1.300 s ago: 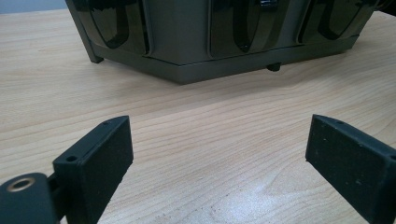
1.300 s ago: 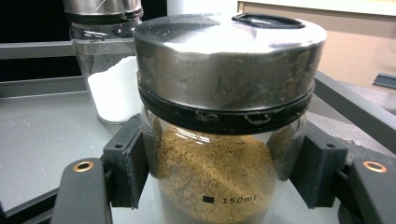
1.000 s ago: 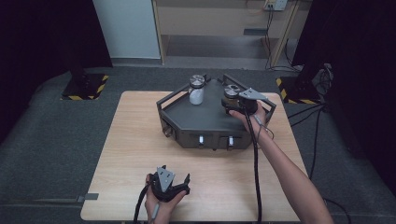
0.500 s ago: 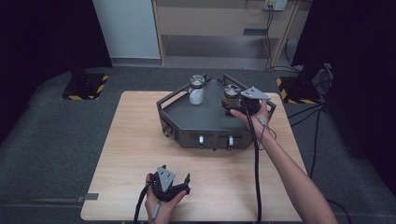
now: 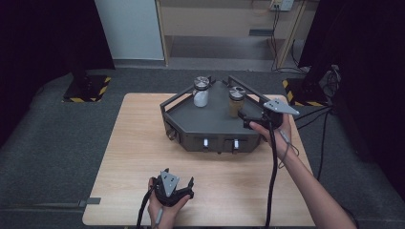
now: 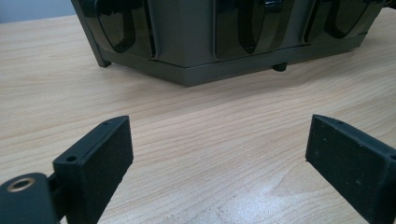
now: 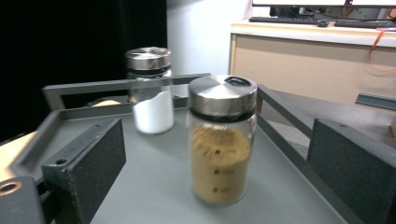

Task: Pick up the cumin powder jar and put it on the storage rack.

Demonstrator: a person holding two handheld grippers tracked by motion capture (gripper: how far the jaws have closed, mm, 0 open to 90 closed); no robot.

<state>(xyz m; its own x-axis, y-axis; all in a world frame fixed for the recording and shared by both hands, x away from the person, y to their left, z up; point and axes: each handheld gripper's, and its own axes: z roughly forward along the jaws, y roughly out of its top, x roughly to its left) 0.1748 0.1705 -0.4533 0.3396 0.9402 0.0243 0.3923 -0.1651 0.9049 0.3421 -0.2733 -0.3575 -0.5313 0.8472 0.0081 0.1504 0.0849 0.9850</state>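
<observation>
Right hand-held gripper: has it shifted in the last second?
Yes. In the high view the right hand-held gripper has pulled back from the brown-powder jar toward the dark tray's near right corner; its jaws stand open.

Two upright steel-lidded jars (image 7: 222, 140) on grey tray (image 5: 210, 121)

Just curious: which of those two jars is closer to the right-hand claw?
The jar of brown powder, right before the open right claw; the white-powder jar stands farther back.

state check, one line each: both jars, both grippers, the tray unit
Brown-powder jar: upright, lid on, free between the open jaws.
White-powder jar: upright, lid on, partly filled.
Right gripper: open, at the brown-powder jar.
Left gripper: open, over bare table.
Tray unit: two front lights lit.
</observation>
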